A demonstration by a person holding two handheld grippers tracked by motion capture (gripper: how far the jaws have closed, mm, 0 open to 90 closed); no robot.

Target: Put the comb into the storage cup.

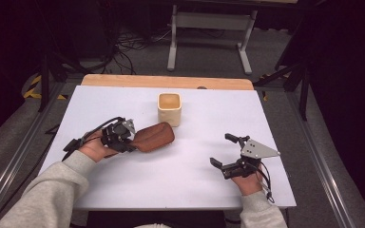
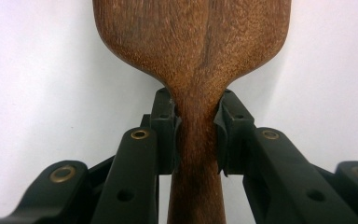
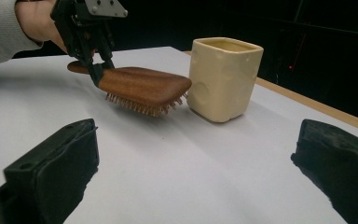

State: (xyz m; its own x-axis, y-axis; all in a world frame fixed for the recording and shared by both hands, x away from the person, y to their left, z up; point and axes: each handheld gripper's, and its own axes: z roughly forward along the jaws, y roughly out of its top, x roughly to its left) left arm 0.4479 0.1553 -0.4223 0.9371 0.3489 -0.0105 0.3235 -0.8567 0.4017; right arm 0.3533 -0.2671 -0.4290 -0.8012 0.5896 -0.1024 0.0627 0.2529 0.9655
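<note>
Left claw [image 1: 129, 138] clamped on the neck of a wooden hairbrush [image 1: 153, 137] — brush lifted off the white counter [image 1: 190, 166], bristles down, its head near a cream square cup [image 1: 169, 109]. Right claw [image 1: 225, 151] wide open, holding nothing — low over the counter, well apart from the brush.

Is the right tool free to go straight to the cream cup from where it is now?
Probably yes. The right tool is open and empty, and bare table lies between it and the cream cup. The hairbrush, held by the left tool, sits off to the cup's left, beside that path.
</note>
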